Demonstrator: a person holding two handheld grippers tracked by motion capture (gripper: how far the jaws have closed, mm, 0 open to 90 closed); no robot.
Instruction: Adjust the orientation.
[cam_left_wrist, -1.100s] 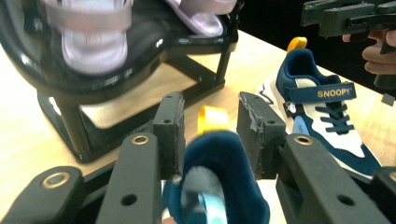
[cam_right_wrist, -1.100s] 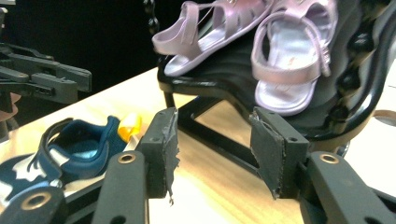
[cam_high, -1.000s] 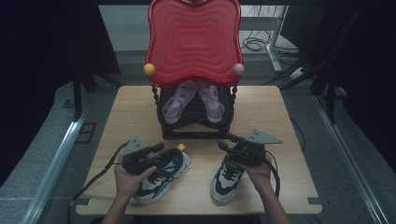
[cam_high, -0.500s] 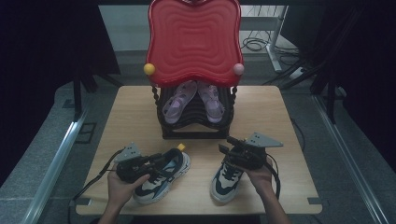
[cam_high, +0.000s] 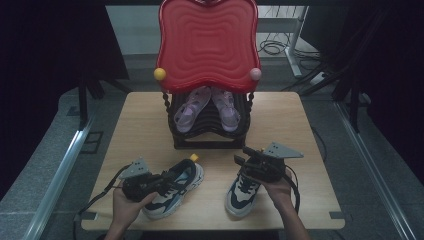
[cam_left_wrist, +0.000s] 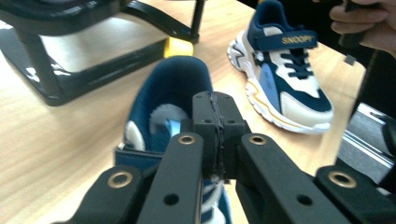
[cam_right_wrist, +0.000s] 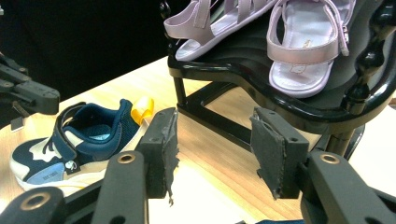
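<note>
The left claw (cam_high: 167, 178) has drawn back toward the person and sits pressed shut over the left sneaker (cam_high: 172, 189) on the table (cam_high: 140, 125); the right claw (cam_high: 243, 157) gapes empty above the right sneaker (cam_high: 241, 192).

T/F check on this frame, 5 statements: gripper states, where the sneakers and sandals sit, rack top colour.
1. The left gripper has its jaws pressed together. True.
2. The right gripper is shut on a sandal. False: its jaws stand apart with nothing between them.
3. Both sneakers sit on the table. True: the left sneaker and the right sneaker rest on the wood.
4. The pink sandals lie on the table beside the rack. False: they sit on the black shelf.
5. The rack's top panel is blue. False: it is red.
</note>
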